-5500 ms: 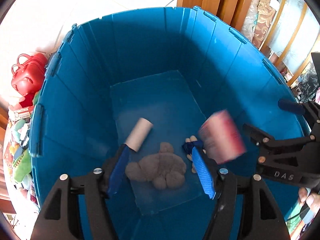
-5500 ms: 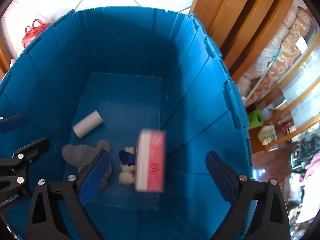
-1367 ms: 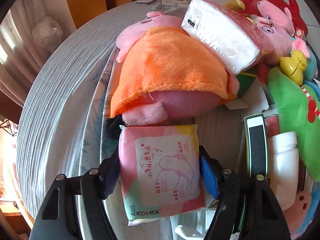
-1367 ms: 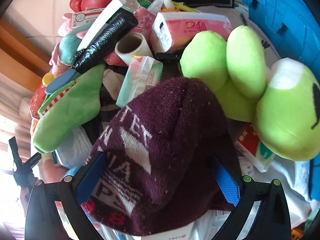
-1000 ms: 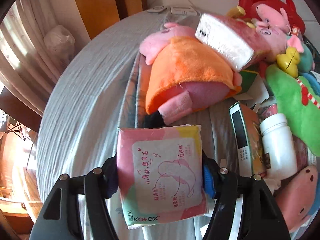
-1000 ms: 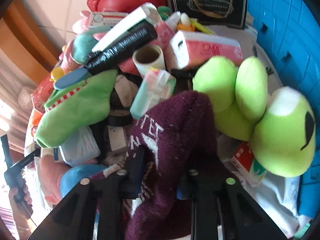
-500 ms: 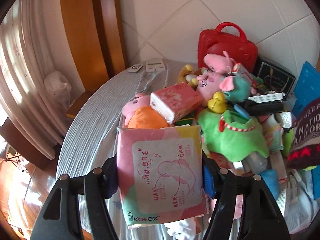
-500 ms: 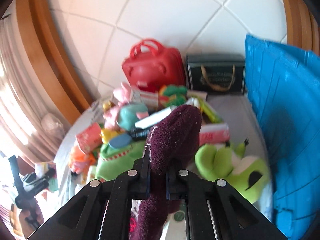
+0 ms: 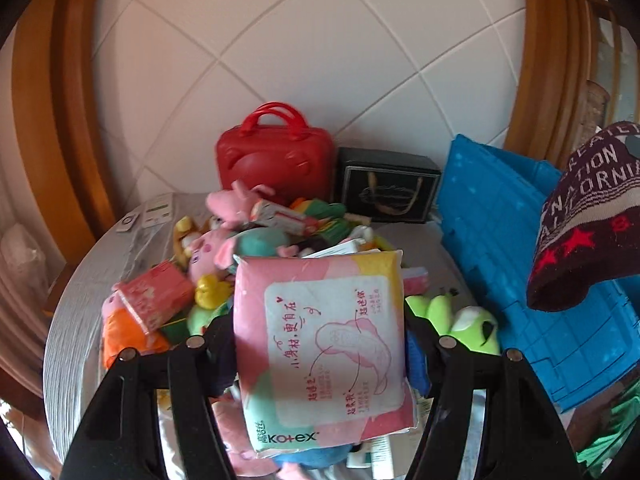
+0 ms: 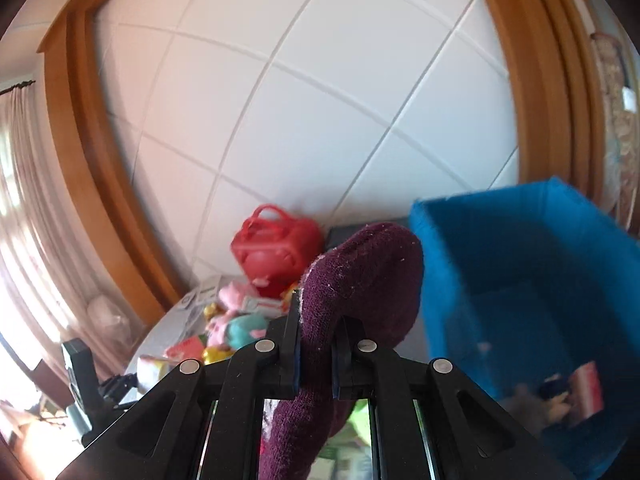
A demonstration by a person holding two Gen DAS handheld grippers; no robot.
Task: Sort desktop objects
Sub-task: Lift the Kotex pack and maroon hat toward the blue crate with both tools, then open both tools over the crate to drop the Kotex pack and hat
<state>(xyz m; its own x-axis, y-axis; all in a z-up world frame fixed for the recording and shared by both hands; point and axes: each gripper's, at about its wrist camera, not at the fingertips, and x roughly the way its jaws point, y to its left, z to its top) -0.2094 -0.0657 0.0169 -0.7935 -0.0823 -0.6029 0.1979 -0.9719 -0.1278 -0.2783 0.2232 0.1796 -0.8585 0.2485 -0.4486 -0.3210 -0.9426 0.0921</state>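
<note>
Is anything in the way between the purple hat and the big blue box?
Nothing visible is. The purple hat, pinched in the right gripper, hangs just left of the blue box, whose open top faces it.

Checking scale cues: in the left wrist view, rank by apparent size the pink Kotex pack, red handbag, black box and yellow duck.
1. Kotex pack, though it is nearest the camera, so inflated.
2. Red handbag.
3. Black box, not far behind the handbag.
4. Yellow duck, clearly smallest.
</note>
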